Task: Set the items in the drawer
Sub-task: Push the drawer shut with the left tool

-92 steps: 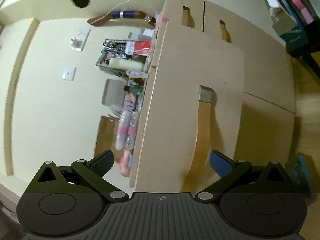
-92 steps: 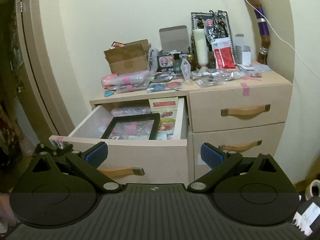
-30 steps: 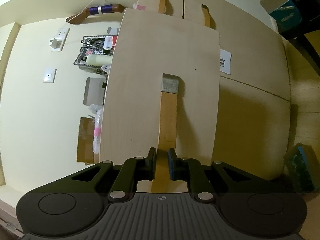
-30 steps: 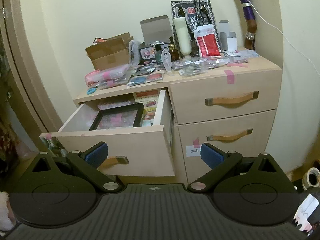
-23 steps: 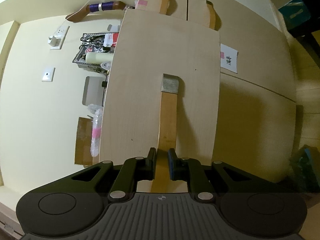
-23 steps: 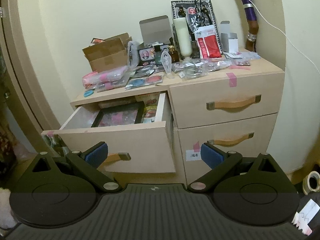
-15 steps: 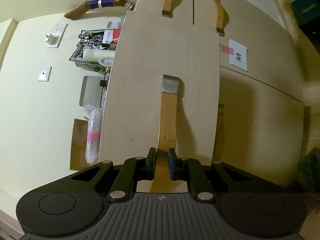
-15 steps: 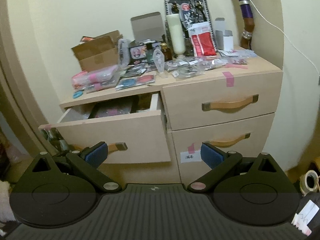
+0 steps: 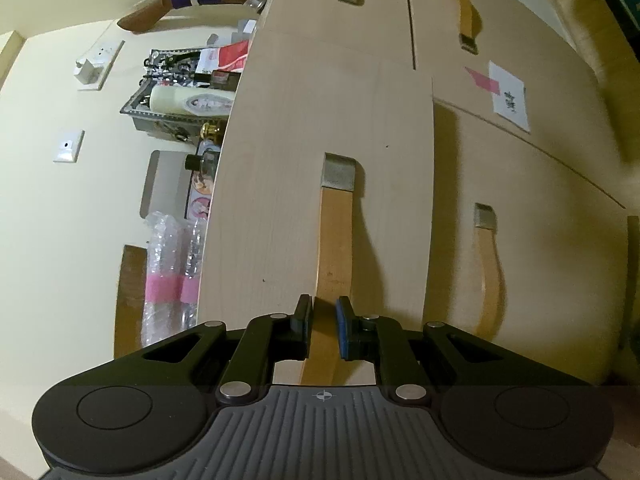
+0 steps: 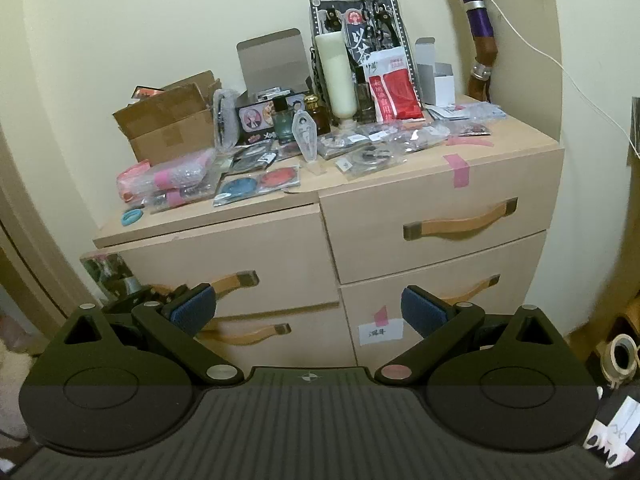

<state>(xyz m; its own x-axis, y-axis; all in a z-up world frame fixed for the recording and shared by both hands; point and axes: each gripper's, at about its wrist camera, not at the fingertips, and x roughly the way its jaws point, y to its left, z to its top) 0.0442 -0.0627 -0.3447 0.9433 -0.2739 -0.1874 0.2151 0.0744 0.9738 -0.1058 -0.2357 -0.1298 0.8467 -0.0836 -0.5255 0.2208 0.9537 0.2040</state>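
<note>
1. The top-left drawer (image 10: pixel 228 248) of the dresser is now pushed almost fully home. A second ago it stood well out, and the framed picture and packets lying inside could be seen from the right wrist view. Now its front sits nearly level with the neighbouring fronts and nothing inside shows.

2. The left claw (image 9: pixel 325 328) was clamped on the drawer's tan handle (image 9: pixel 334 248) during the push. Its pads now sit either side of the handle with a sliver of space showing on each side. I judge it has just let go, or is about to.

3. The right claw (image 10: pixel 308 308) hangs in front of the dresser with its jaws spread wide and nothing between them, as it has been throughout.

4. The dresser top (image 10: pixel 516 140) is crowded from the left edge to the back right corner:
   - a cardboard box (image 10: pixel 168 120)
   - bubble-wrapped bundles with pink tape (image 10: pixel 168 178)
   - small bagged trinkets
   - a tall cream bottle (image 10: pixel 338 76)
   - a red packet (image 10: pixel 394 92)

5. My reading is that whatever was meant for this drawer is already inside, and shutting it closes out this round. If more things from the dresser top are meant to go in, the drawer would need pulling out again.
</note>
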